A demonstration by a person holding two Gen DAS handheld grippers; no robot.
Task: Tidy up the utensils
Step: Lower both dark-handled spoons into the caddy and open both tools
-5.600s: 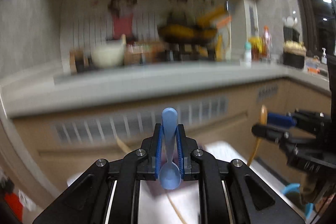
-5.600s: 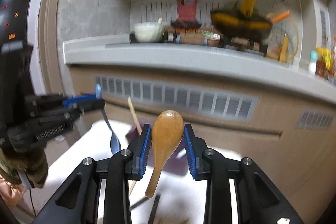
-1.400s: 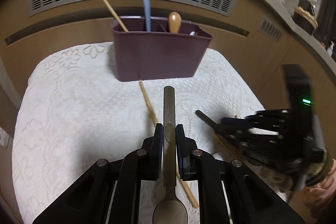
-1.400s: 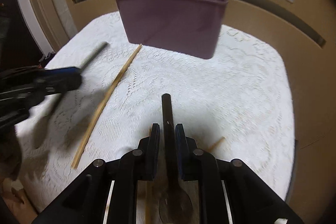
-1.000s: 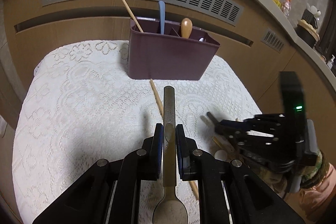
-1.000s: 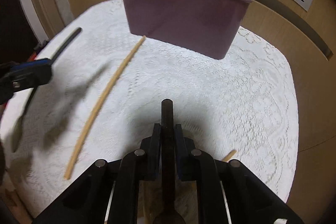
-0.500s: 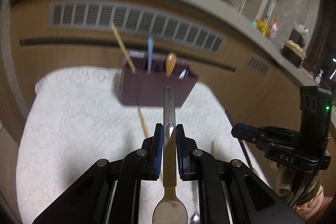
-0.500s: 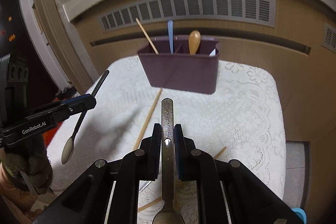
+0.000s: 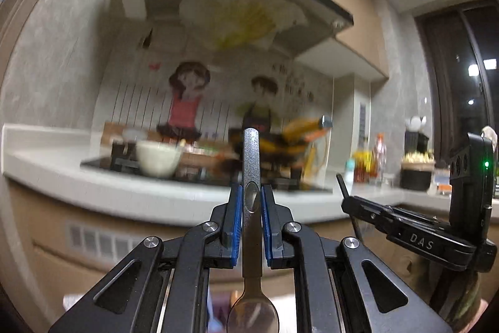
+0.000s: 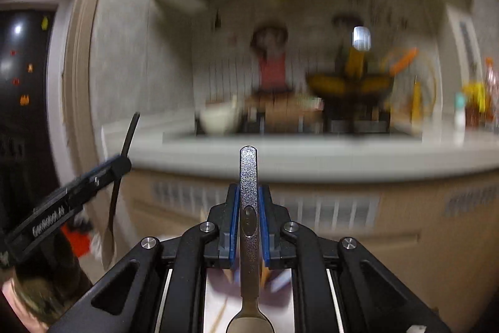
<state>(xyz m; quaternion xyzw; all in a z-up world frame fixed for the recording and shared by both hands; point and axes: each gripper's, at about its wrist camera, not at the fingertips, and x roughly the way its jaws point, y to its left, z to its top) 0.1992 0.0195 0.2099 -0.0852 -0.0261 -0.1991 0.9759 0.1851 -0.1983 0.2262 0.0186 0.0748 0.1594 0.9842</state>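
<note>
Two metal spoons ride aloft, one (image 9: pixel 251 208) clenched by our left gripper (image 9: pixel 251 217), one (image 10: pixel 249 208) by our right gripper (image 10: pixel 249 223), handles at twelve o'clock, bowls toward us; gripped narrowly, either could pivot or slip during lowering.

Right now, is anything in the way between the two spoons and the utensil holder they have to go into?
Cannot tell. The left gripper holds a metal spoon and the right gripper holds another spoon, both raised and facing the kitchen counter. The holder is not clearly in either view, so no obstacle can be judged.
</note>
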